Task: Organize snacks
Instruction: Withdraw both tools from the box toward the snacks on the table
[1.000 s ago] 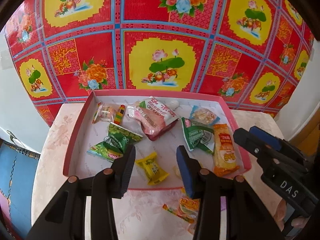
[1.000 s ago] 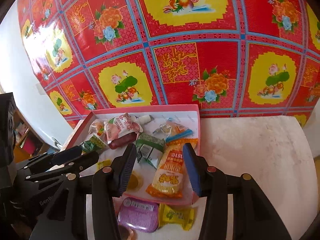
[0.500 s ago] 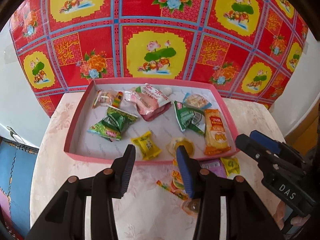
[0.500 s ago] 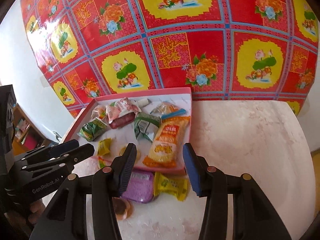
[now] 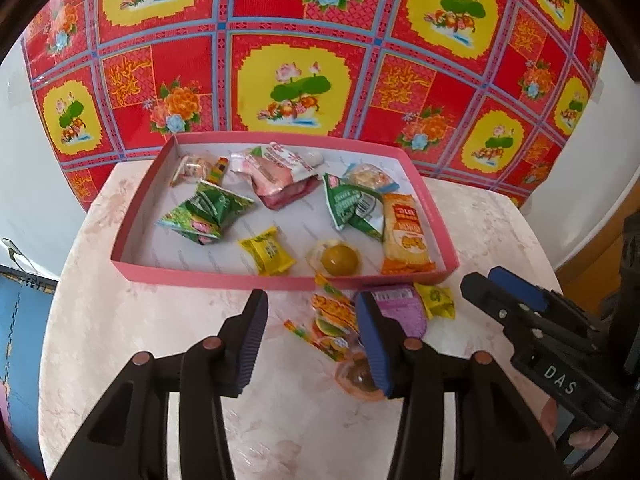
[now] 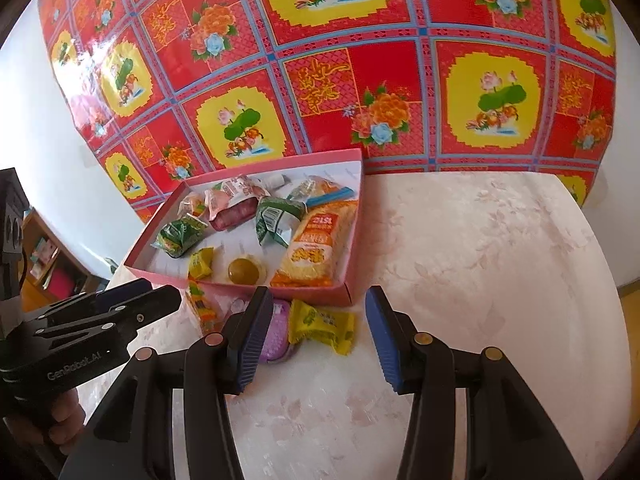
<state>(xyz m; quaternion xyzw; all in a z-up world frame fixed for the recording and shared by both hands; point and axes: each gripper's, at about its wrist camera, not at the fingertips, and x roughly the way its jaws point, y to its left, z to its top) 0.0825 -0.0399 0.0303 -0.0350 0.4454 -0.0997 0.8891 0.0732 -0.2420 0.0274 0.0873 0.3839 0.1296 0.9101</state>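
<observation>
A pink tray (image 5: 280, 280) (image 6: 168, 276) on the pale table holds several wrapped snacks, among them an orange bar (image 5: 404, 236) and a yellow candy (image 5: 266, 250). Loose on the table before its front wall lie a purple packet (image 5: 400, 308) (image 6: 276, 328), a yellow candy (image 5: 436, 300) (image 6: 320, 324), a striped orange packet (image 5: 332, 320) and a clear jelly cup (image 5: 356, 376). My left gripper (image 5: 311, 300) (image 6: 160, 296) hovers over the striped packet, jaws opening, gripping nothing. My right gripper (image 6: 319, 294) (image 5: 480, 284) stands open above the yellow candy.
A red and yellow flowered cloth (image 5: 296, 88) hangs behind the table. The table's right half (image 6: 480, 260) is bare marble-patterned top. White walls flank the cloth, and a shelf (image 6: 40, 256) stands low at the left.
Both grippers have drawn back from over the tray toward the table's front. The loose snacks before the tray have come into fuller view under the fingers.
</observation>
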